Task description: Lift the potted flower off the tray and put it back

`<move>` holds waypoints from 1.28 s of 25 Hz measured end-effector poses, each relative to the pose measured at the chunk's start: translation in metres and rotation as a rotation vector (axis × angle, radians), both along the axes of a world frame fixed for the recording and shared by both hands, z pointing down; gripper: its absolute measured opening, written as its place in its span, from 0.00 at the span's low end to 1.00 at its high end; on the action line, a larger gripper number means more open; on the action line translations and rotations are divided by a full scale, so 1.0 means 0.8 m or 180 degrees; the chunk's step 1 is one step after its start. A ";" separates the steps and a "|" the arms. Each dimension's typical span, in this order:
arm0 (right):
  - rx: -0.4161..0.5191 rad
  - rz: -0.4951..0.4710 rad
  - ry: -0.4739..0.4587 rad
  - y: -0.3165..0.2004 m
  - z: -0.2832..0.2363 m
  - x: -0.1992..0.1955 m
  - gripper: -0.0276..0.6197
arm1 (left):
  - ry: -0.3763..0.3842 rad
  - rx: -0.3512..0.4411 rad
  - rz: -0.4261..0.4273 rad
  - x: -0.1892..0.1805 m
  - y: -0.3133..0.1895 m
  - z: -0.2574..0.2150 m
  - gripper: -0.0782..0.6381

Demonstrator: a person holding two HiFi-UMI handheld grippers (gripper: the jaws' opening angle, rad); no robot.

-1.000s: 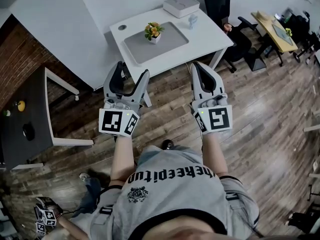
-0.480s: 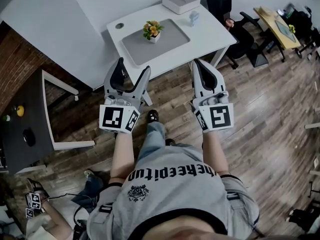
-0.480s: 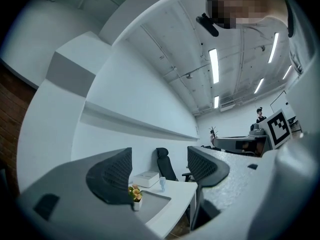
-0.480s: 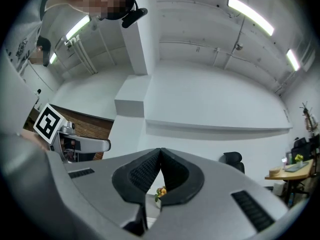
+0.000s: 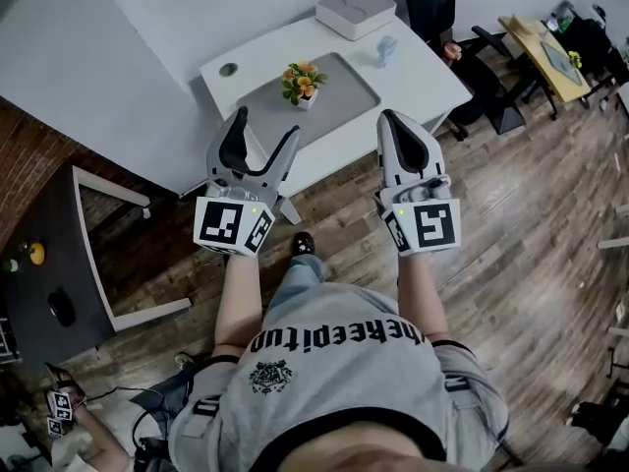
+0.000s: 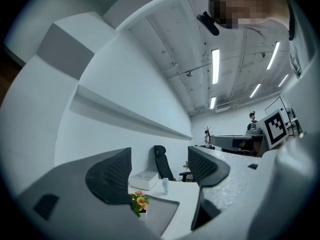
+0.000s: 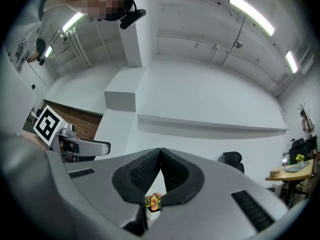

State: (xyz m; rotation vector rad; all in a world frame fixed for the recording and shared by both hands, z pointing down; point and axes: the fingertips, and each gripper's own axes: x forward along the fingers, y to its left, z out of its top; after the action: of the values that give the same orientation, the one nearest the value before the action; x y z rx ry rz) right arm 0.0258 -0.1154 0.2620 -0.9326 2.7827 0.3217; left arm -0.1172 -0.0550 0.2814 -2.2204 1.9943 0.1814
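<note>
Potted flower (image 5: pixel 301 83) upright on the grey tray (image 5: pixel 342 92), stem axis vertical.

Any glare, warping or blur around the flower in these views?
Head view: evenly lit and sharp; flower and tray clear. Left gripper view: heavy fisheye, dark corners, bright ceiling lights; flower small but sharp. Right gripper view: same fisheye; shut fingers hide most of the flower.

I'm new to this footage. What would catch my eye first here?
The two grippers held up in front: the left gripper open, the right gripper shut and empty. Beyond them, a flower stands on a grey tray on the white table.
</note>
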 end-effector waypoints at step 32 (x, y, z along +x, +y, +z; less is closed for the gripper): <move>-0.0470 0.0489 0.0348 -0.162 0.085 -0.128 0.05 | 0.0148 -0.1295 0.0480 -0.111 -0.216 0.211 0.58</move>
State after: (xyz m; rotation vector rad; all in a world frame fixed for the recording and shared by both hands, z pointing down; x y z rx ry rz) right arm -0.0768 -0.2447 0.3302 -1.2014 2.8718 0.1964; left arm -0.2063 -0.2281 0.4500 -2.6332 2.0353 -0.1757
